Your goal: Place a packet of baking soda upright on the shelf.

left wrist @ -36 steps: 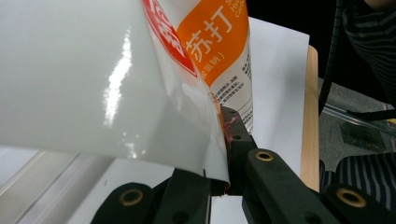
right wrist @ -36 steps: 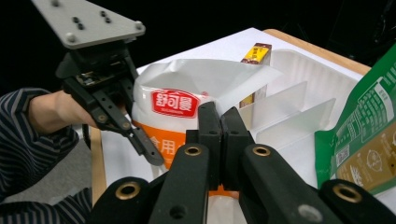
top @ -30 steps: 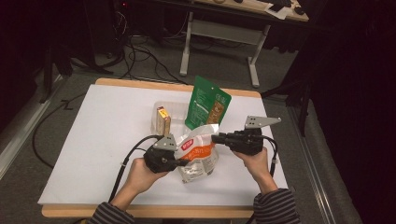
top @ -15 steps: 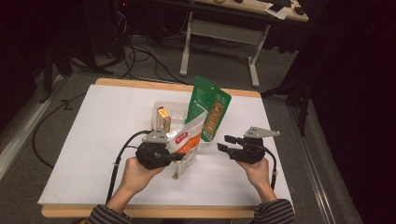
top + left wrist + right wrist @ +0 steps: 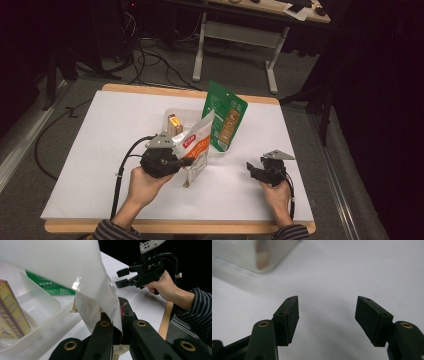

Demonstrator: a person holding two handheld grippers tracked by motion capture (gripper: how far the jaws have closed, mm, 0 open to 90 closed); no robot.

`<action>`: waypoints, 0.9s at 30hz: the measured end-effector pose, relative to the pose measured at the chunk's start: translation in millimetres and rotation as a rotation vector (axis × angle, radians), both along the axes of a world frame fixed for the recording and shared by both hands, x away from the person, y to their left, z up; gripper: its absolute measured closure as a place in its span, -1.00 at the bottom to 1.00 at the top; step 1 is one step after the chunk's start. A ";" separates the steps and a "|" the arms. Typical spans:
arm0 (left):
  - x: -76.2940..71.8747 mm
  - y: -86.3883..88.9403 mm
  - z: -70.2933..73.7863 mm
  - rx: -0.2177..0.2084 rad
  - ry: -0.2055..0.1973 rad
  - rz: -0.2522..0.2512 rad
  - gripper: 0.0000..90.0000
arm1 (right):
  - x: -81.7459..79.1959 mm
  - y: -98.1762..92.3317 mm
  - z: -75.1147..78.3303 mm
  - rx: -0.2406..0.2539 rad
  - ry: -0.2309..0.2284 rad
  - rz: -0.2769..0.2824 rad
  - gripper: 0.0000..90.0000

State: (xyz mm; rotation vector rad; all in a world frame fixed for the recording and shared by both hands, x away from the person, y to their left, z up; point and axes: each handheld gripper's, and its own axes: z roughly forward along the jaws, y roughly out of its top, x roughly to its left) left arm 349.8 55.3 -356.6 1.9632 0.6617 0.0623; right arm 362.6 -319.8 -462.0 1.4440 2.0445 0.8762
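Apparently the packing was only partly done. Left of centre in the high view, the left gripper (image 5: 186, 161) was clenched on a white-and-orange snack pouch (image 5: 197, 142), raised beside the clear plastic tray (image 5: 172, 111), not yet inside. At centre, the tray held a small yellow box (image 5: 174, 124) and an upright green pouch (image 5: 224, 116). Lower right, the right gripper (image 5: 251, 170) sat released, holding nothing, above the white table (image 5: 100, 140).

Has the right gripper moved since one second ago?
Yes. The right gripper has drawn back from the orange pouch toward the table's near right edge, now open.
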 end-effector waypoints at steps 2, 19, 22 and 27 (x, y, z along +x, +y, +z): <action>0.5 0.5 0.5 -0.001 0.000 0.008 1.00 | 0.8 -0.9 -1.7 -0.007 0.004 -0.011 -0.22; 12.1 11.5 8.2 -0.031 -0.010 0.113 1.00 | 5.8 -7.2 -19.5 -0.004 0.020 -0.047 -0.34; 13.8 12.7 9.7 -0.033 -0.013 0.122 1.00 | 5.8 -7.5 -19.6 -0.001 0.020 -0.046 -0.34; 20.7 14.8 14.3 -0.029 -0.023 0.150 1.00 | 5.7 -7.5 -19.6 -0.002 0.019 -0.046 -0.34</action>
